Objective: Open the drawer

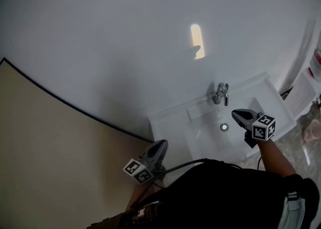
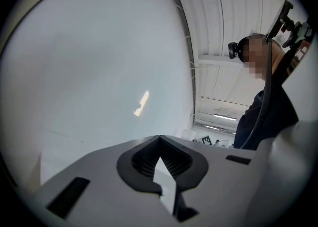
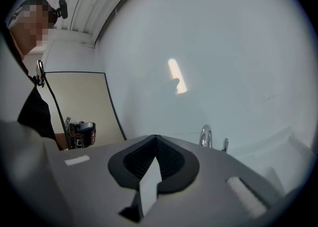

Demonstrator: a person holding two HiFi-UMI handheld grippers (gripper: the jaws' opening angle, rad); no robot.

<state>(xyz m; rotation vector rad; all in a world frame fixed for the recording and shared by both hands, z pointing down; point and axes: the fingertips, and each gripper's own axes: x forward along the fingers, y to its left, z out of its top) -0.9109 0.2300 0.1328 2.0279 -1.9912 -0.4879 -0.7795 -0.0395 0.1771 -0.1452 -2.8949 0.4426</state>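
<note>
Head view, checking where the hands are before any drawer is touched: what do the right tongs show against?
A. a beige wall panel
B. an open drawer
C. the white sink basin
C: the right tongs lie against the white sink basin, just right of its drain and below the faucet in the picture.

Washbasin (image 1: 173, 124) against the wall (image 1: 125, 42) before me, faucet (image 1: 220, 94) at its back edge, drain (image 1: 224, 127) in the bowl, my right gripper (image 1: 236, 115) over the bowl, my left gripper (image 1: 161, 146) off its left front corner.
</note>
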